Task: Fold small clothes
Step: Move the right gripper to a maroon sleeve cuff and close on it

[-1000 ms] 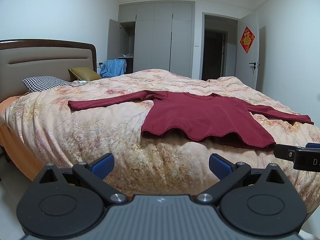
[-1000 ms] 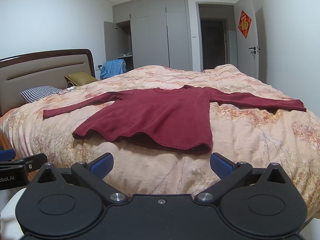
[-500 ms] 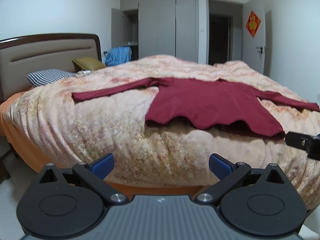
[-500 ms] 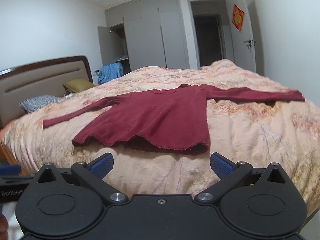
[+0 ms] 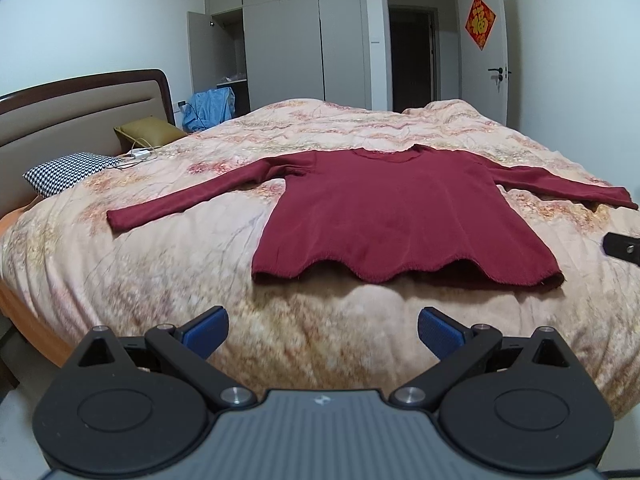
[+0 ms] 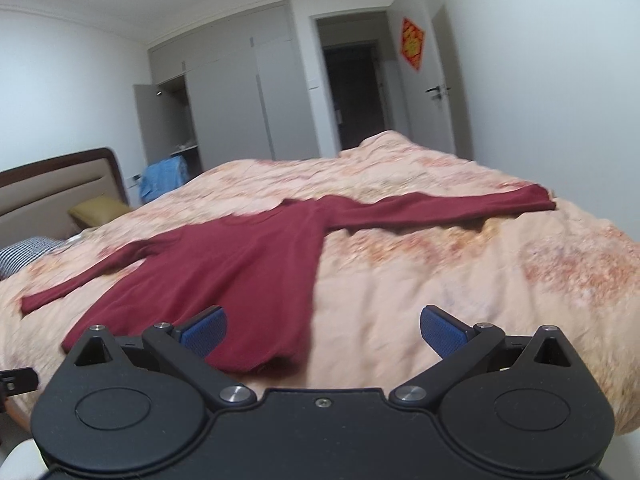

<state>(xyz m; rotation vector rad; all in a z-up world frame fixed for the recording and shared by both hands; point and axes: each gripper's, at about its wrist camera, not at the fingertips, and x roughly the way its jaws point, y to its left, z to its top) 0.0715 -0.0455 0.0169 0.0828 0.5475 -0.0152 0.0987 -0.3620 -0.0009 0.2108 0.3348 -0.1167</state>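
2 grippers spread wide, empty, before a flat red sweater [image 5: 400, 216].
Left gripper [image 5: 323, 330] faces hem at frame center; right gripper [image 6: 323, 330] nearer, over hem corner lower left; sleeves run left-right.

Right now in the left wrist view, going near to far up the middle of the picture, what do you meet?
left gripper, open and empty → quilt over the bed's near edge → wavy hem of the red top → its neckline → bare quilt → wardrobe and doorway.
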